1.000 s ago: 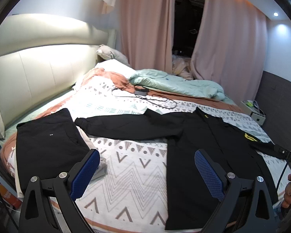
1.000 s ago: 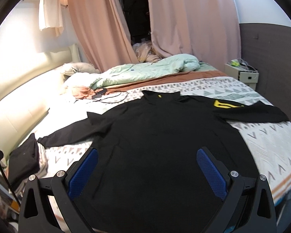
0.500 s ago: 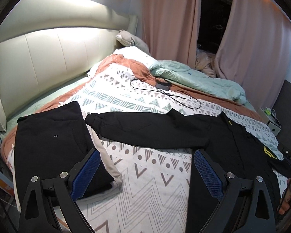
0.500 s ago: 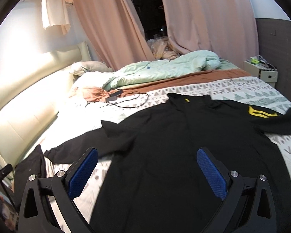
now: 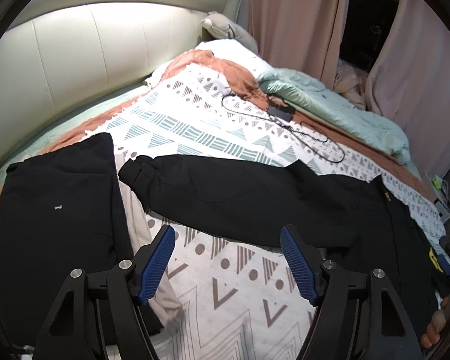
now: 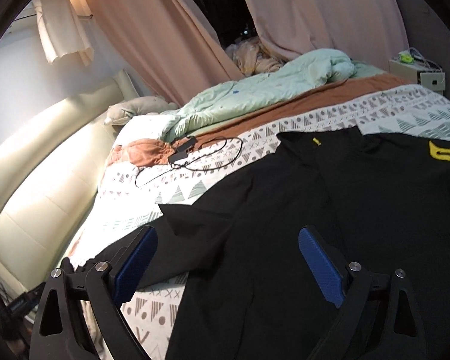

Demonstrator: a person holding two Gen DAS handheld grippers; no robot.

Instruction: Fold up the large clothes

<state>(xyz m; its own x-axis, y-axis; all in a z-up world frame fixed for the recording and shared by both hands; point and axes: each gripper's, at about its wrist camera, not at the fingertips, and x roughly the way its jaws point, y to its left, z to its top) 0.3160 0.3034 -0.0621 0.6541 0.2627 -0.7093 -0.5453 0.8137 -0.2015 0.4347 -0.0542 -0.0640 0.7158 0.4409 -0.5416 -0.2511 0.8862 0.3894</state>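
A black long-sleeved top (image 6: pixel 330 210) with a yellow emblem (image 6: pixel 447 156) lies spread flat on the patterned bed cover (image 5: pixel 225 285). Its left sleeve (image 5: pixel 240 195) stretches out toward a folded black garment (image 5: pixel 57 210). My left gripper (image 5: pixel 226 237) hovers over the cover just in front of the sleeve's near edge. Its jaws are closing with nothing between them. My right gripper (image 6: pixel 228 237) hangs above the place where the sleeve meets the body. Its jaws stand wide, closing a little, and the pads press on no cloth.
A beige garment (image 5: pixel 135 219) peeks from under the folded black one. A charger with looped cable (image 5: pixel 280 112) lies further back, before a mint duvet (image 5: pixel 345 111). The padded headboard (image 5: pixel 75 60) bounds the left; a nightstand (image 6: pixel 417 72) stands far right. A person's hand (image 5: pixel 438 324) shows at the right edge.
Both grippers have swept left and lower over the bed, toward the sleeve. The folded black garment looms larger in the left view. The left jaws have narrowed.
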